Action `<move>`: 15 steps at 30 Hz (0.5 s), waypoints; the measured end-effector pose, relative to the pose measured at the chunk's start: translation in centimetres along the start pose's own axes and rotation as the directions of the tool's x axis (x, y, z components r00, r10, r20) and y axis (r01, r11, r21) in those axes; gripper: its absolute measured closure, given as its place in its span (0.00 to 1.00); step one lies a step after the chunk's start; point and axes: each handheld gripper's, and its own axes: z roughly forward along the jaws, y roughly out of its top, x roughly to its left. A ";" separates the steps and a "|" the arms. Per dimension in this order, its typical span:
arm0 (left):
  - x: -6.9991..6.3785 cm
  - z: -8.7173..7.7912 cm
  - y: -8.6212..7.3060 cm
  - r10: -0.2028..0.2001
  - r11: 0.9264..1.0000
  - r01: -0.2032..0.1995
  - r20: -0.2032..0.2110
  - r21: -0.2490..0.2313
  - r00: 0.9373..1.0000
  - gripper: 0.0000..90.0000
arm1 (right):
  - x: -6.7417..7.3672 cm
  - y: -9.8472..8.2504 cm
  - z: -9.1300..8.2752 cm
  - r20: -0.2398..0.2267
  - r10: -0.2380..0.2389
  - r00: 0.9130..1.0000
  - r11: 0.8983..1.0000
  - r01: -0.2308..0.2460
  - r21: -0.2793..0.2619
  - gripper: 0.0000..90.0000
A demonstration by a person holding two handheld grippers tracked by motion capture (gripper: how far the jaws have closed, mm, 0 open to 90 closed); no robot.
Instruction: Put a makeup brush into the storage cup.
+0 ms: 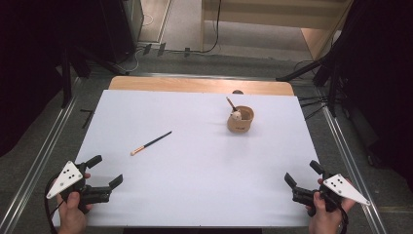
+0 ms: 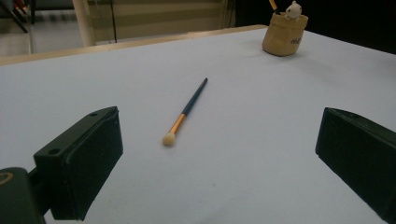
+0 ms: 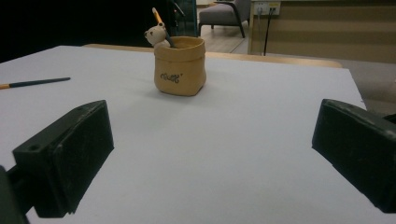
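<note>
A thin brush [image 1: 151,143] [image 2: 185,110] with a dark handle, gold ferrule and pale tip lies flat on the white table [image 1: 195,185], left of centre. A tan sack-shaped pot [image 1: 240,120] [image 2: 285,32] [image 3: 180,66] stands upright at the back right, holding another brush and a small bear figure [image 3: 157,35]. My left gripper [image 1: 104,171] [image 2: 219,158] rests open near the front left corner, well short of the brush. My right gripper [image 1: 302,175] [image 3: 212,158] rests open near the front right corner, pointed at the pot. Nothing sits between either pair of jaws.
A wooden strip [image 1: 199,85] runs along the table's far edge. Metal rails [image 1: 44,151] flank both sides of the table. Dark stands and cables [image 1: 321,73] crowd the floor behind it, and a grey chair [image 3: 224,14] stands far off.
</note>
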 end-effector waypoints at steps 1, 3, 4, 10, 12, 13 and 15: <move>0.0 0.0 0.0 0.000 1.000 0.000 0.003 -0.003 1.000 0.02 | 0.0 0.0 0.0 0.002 -0.001 1.000 1.000 0.001 0.000 0.00; -0.2 0.1 0.2 0.001 1.000 -0.001 -0.002 -0.004 1.000 0.02 | 0.1 0.1 0.1 0.002 0.003 1.000 1.000 -0.003 0.001 0.00; -0.2 0.1 0.3 0.009 1.000 -0.009 -0.002 -0.001 1.000 0.02 | 0.1 0.1 0.1 0.001 0.000 1.000 1.000 0.000 -0.001 0.00; -0.5 0.7 1.1 0.016 1.000 -0.016 0.020 -0.003 1.000 0.02 | 0.2 0.1 0.1 -0.005 0.004 1.000 1.000 -0.004 0.001 0.00; -0.5 1.3 1.4 0.017 1.000 -0.017 0.026 0.002 1.000 0.02 | 0.2 0.1 0.1 -0.004 0.006 1.000 1.000 -0.006 -0.002 0.00; -0.5 1.6 1.7 0.022 1.000 -0.022 0.030 0.006 0.999 0.02 | 0.2 0.2 0.1 -0.002 0.007 1.000 1.000 -0.007 -0.006 0.00; -0.4 2.0 2.0 0.022 1.000 -0.022 0.035 0.012 0.999 0.02 | 0.2 0.2 0.0 0.000 0.015 1.000 1.000 -0.015 -0.007 0.00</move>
